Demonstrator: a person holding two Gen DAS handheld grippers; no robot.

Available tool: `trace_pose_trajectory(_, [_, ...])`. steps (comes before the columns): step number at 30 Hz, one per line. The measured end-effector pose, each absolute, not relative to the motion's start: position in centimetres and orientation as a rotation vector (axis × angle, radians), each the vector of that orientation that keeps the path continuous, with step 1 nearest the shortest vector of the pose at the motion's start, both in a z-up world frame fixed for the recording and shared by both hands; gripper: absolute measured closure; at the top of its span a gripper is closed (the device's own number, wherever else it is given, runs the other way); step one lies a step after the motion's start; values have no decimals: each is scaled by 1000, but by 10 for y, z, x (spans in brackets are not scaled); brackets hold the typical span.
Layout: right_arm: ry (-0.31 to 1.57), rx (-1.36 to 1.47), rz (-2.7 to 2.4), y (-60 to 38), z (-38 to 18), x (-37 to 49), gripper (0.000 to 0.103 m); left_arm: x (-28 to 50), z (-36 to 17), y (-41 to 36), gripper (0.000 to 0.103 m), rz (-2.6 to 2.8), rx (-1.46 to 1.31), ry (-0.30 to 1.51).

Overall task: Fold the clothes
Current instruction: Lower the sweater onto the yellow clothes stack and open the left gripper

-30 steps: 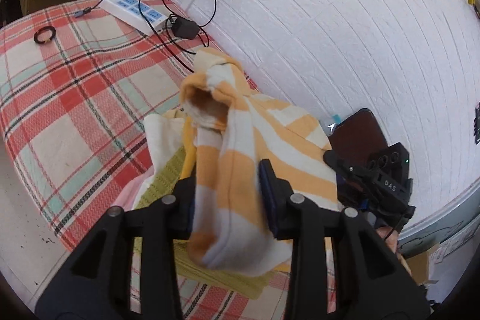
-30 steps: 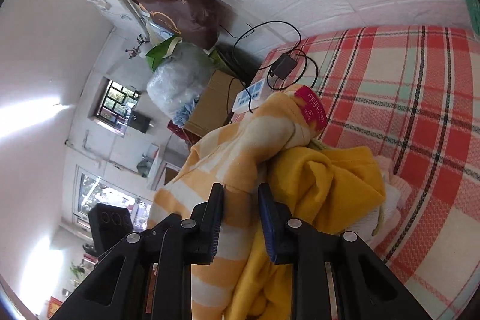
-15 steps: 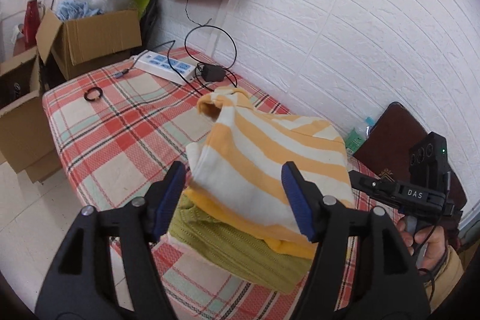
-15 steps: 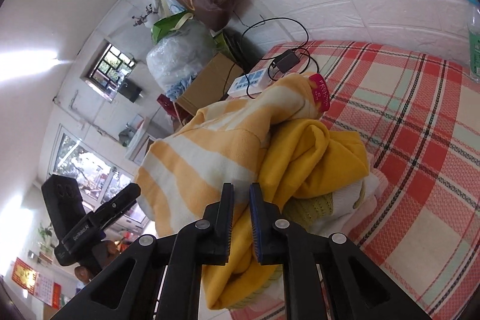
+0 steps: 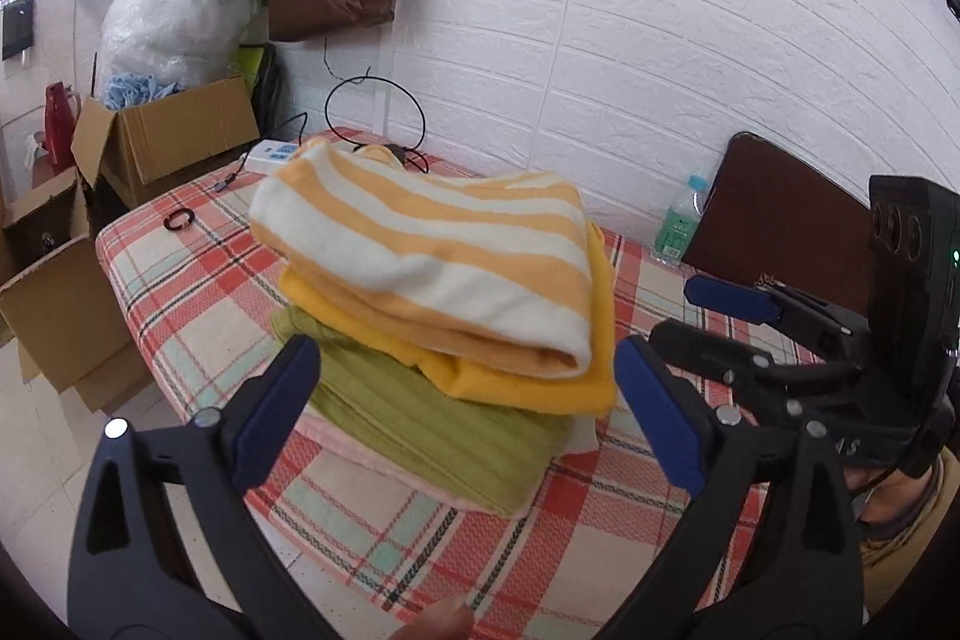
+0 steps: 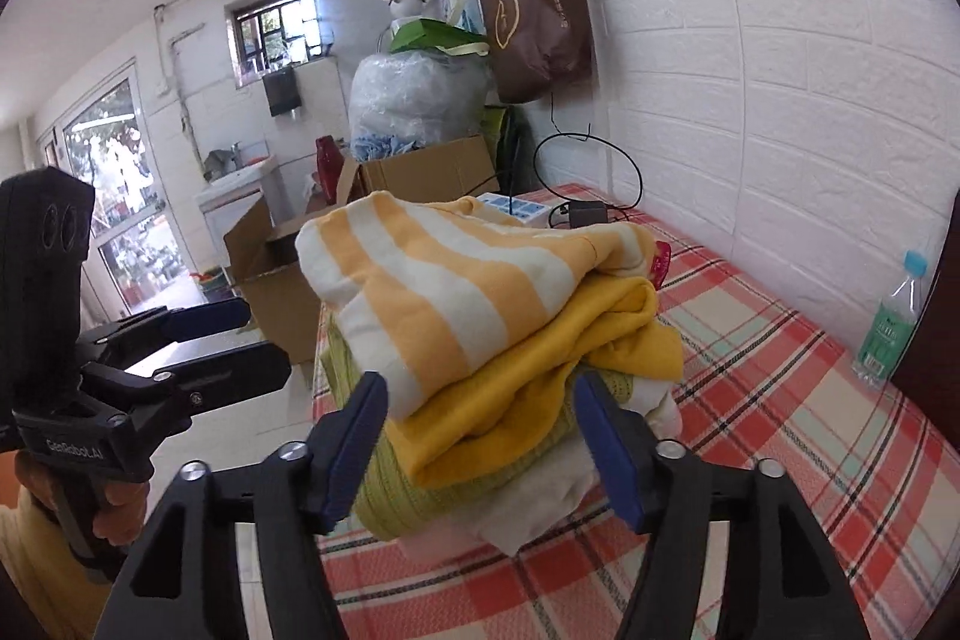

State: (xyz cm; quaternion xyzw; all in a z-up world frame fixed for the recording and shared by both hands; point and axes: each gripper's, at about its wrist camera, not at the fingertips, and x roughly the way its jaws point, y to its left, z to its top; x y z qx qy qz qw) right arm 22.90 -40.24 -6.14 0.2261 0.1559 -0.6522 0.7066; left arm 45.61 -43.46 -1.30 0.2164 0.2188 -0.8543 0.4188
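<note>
A folded orange-and-white striped garment (image 5: 432, 268) (image 6: 456, 292) lies on top of a stack on the plaid tablecloth (image 5: 180, 280). Under it are a yellow garment (image 5: 516, 382), a green one (image 5: 432, 424) and pale pieces at the bottom. My left gripper (image 5: 462, 364) hovers just short of the stack, its jaws opening wide, pads off the cloth. My right gripper (image 6: 480, 388) faces the stack from the other side, jaws also opening, nothing pressed between them. Each gripper shows in the other's view: the right gripper (image 5: 696, 316), the left gripper (image 6: 258, 340).
A white power strip (image 5: 270, 154) with black cables and a black ring (image 5: 179, 220) lie at the table's far end. A water bottle (image 5: 678, 226) and a brown board (image 5: 780, 220) stand by the brick wall. Cardboard boxes (image 5: 168, 142) sit on the floor beyond.
Both grippers let go of the striped garment and drew back from the stack. Their jaws opened. The garment now lies flat on the pile.
</note>
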Motion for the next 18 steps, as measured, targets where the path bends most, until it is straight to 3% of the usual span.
trace_pose_trajectory(4, [367, 493, -1455, -393, -67, 234, 30, 454, -21, -428, 3, -2126, 531, 586])
trace_pose_trajectory(18, [356, 498, -1482, -381, -65, 228, 30, 436, -13, -399, 3, -2058, 524, 439])
